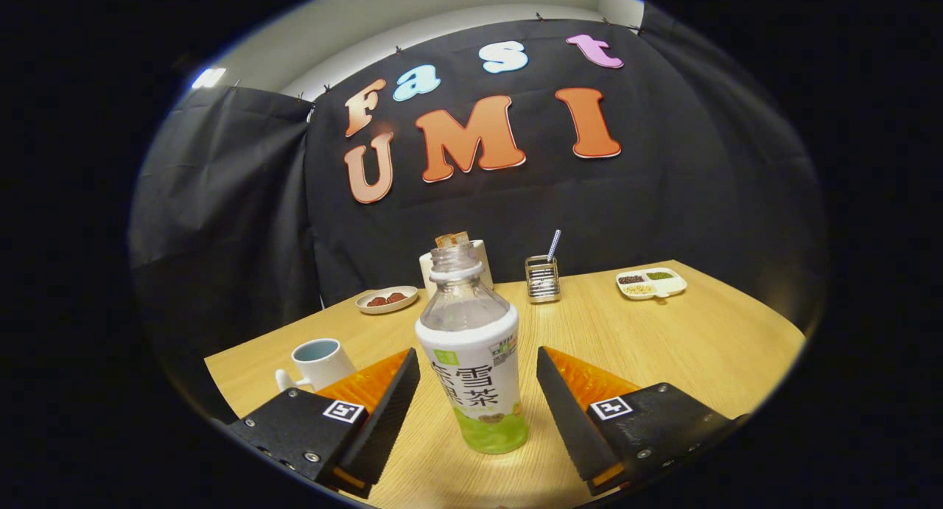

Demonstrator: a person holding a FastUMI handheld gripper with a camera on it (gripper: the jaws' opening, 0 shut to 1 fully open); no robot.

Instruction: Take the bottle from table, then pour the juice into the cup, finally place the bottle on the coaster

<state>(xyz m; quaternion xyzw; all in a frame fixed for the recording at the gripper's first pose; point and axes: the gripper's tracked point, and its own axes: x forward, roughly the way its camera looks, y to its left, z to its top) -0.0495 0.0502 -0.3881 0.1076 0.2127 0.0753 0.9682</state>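
Note:
An uncapped clear bottle (475, 354) with a white label and green juice at its bottom stands upright on the wooden table (700, 339). It sits between my gripper's two fingers, with a gap on each side. My gripper (479, 362) is open and touches nothing. A white cup (320, 363) with a pale blue inside and a handle stands just beyond the left finger (390, 406).
Along the far edge of the table stand a small plate with red pieces (386, 300), a white box (457, 269) behind the bottle, a metal holder with a striped straw (543, 277), and a divided white dish of grains (651, 282).

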